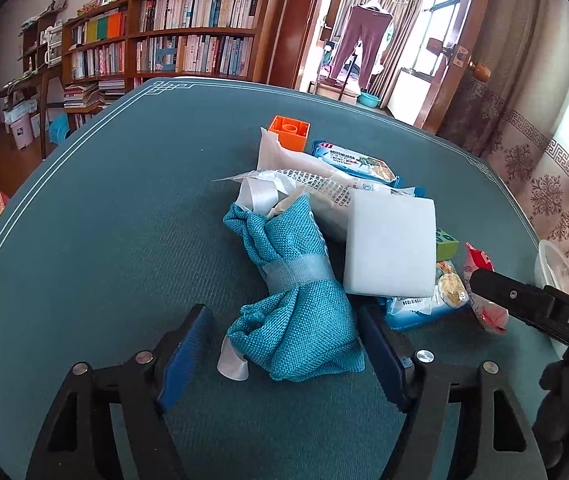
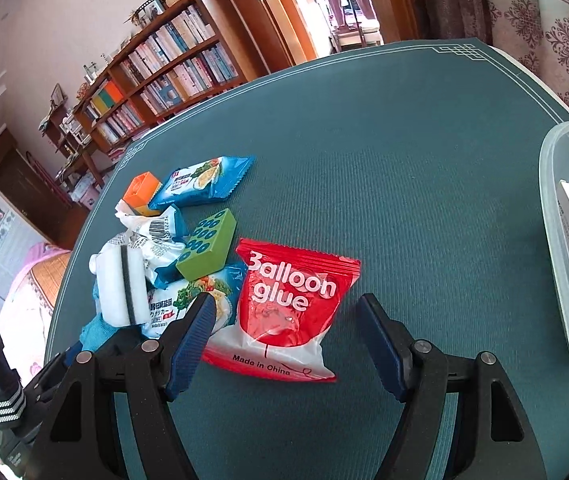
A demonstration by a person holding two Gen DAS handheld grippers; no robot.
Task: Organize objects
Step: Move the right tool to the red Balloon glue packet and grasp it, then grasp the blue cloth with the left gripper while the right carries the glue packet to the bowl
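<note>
A pile of objects lies on a teal table mat (image 1: 104,240). My left gripper (image 1: 284,336) is open, its fingers on either side of the near end of a rolled teal cloth (image 1: 296,308) tied with a band. Behind the cloth lie a white sponge block (image 1: 388,248), plastic packets (image 1: 316,188) and an orange block (image 1: 290,132). My right gripper (image 2: 284,320) is open around a red "Balloon glue" packet (image 2: 288,304). To its left lie a green block (image 2: 208,250), blue cracker packets (image 2: 204,180), the sponge (image 2: 120,284) and the orange block (image 2: 140,194).
A clear plastic container (image 2: 564,280) with a packet inside stands at the right edge of the table; it also shows in the left wrist view (image 1: 552,264). The right gripper's body (image 1: 540,308) sits at the right of the pile. Bookshelves (image 1: 184,36) stand beyond the table.
</note>
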